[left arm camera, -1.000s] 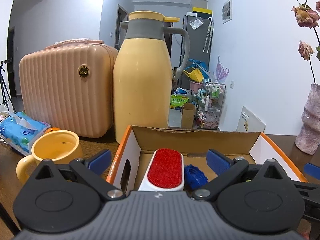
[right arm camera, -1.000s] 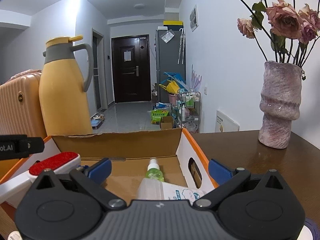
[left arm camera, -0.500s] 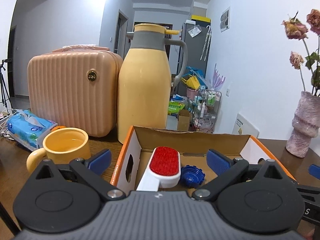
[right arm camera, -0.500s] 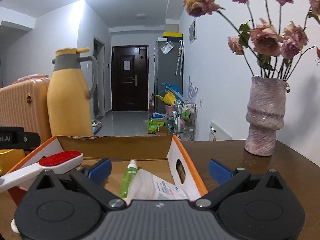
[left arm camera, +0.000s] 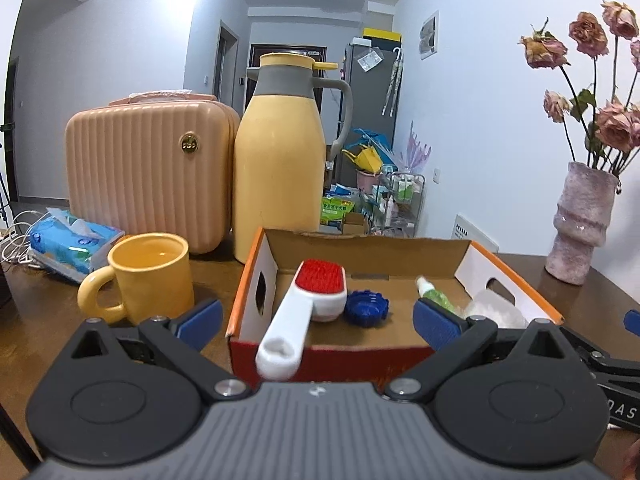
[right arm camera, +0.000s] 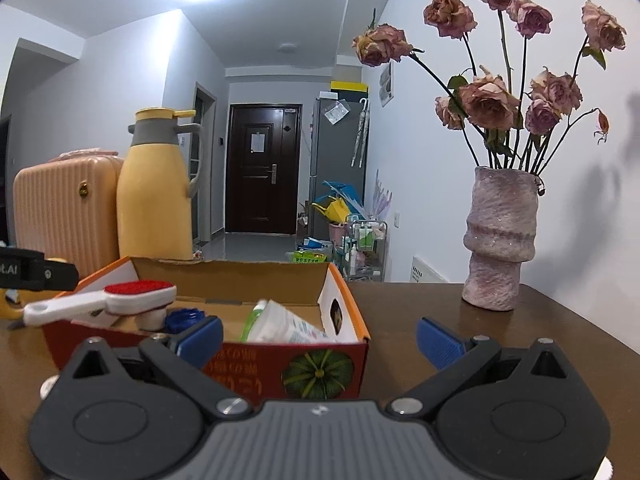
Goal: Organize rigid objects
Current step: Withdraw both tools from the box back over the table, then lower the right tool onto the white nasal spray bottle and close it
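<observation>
Dark wooden bench (right arm camera: pixel 420 320) under you: both tongs, left (left arm camera: pixel 318 318) and right (right arm camera: pixel 319 338), spread and empty. One cardboard box (left arm camera: pixel 400 254) ahead holds one red-faced brush (left arm camera: pixel 316 286), one blue cap (left arm camera: pixel 366 307), one tube (right arm camera: pixel 280 322); beyond, one mug (left arm camera: pixel 150 274), one flask (left arm camera: pixel 280 160).

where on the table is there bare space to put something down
Bare tabletop lies between the cardboard box and the vase. A smaller patch sits in front of the yellow mug. Crowded: behind the mug, where tissue pack, suitcase and thermos stand close together.
</observation>
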`<state>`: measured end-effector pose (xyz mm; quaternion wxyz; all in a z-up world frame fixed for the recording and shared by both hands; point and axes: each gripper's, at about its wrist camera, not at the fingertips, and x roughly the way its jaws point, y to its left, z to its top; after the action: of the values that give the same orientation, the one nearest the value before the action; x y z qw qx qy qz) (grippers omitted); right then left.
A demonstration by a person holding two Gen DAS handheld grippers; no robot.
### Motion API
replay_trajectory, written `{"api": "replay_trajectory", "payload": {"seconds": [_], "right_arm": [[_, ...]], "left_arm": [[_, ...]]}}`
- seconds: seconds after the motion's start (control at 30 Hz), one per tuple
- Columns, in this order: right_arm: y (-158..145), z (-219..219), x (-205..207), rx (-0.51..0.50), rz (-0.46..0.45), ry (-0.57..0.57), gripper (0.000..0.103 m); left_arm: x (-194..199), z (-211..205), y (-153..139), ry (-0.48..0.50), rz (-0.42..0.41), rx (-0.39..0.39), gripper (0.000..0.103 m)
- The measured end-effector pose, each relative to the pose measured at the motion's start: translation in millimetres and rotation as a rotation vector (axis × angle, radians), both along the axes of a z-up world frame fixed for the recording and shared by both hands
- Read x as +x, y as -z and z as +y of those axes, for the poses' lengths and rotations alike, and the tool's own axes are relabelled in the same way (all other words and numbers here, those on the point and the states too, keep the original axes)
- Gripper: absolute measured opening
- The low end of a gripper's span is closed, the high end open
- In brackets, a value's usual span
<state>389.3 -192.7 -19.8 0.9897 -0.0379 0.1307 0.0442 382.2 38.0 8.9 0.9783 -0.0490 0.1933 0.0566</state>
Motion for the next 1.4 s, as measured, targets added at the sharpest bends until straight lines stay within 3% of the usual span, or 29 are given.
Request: {"api": "replay_trajectory", "payload": {"seconds": [0.43, 0.77, 1.23, 1.4], "right_arm": [[7.5, -8.9, -58.5, -0.030, 0.006, -0.016, 0.103], [10.3, -24.2, -94.9, -0.037, 0.023, 0.045, 0.103], [14.9, -72.3, -101.5, -0.005, 0.080, 0.155, 0.103], [20.5, -90.5, -87.3, 0.005, 0.147, 0.194, 0.103]], "left_arm": [[-46.9, -3.3, 10.6, 0.011, 0.040, 0.010, 0.103], [-76.2, -10.7, 20.9, 0.048, 0.086, 0.020, 0.103], [-76.5, -15.2, 32.3, 0.063, 0.131, 0.014, 0.103], [-75.7, -17.0, 33.8, 0.067, 0.132, 0.018, 0.103]]}}
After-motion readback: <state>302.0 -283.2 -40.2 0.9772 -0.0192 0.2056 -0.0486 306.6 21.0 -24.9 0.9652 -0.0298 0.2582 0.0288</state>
